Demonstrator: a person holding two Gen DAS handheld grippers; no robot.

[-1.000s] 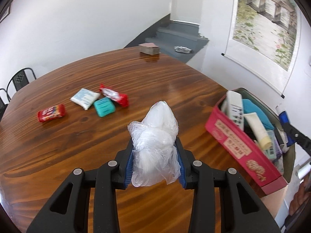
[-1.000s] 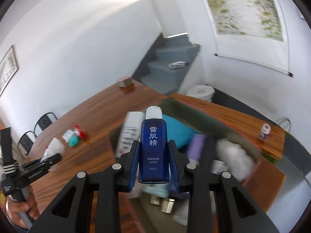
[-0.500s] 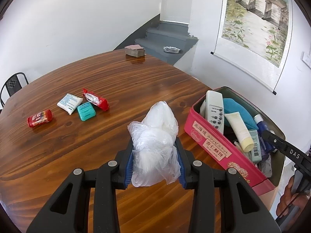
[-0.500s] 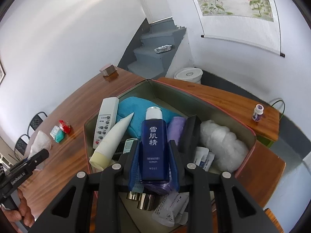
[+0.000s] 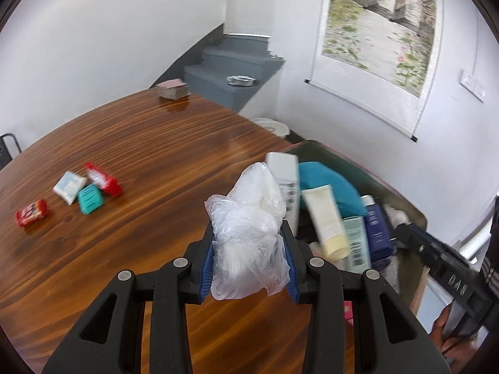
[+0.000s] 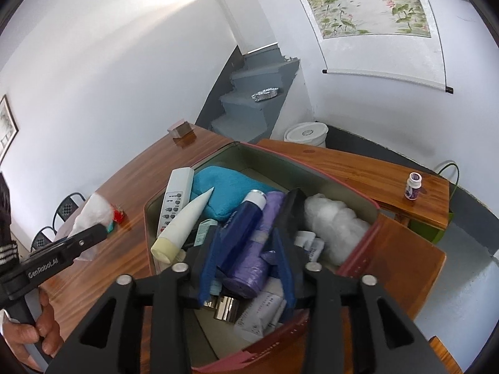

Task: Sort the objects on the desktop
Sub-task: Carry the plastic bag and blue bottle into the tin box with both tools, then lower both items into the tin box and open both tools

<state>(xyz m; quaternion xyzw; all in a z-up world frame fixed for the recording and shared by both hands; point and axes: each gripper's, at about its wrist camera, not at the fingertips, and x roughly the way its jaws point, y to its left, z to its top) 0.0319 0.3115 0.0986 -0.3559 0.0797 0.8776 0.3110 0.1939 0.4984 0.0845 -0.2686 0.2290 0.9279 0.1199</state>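
Note:
My left gripper is shut on a clear plastic bag of white stuff, held above the wooden table close to the pink box. My right gripper hangs over the box with its jaws opening. The blue lotion bottle lies tilted between them on a purple roll, free of the pads. The bottle also shows in the left wrist view.
The box holds a remote, a cream tube, a teal cloth and a white bag. On the table lie a red packet, a white pack, a teal case and a red wrapper.
The right gripper sank over the box and its jaws parted; the upright blue bottle tipped onto the contents. The left gripper carried the bag toward the box.

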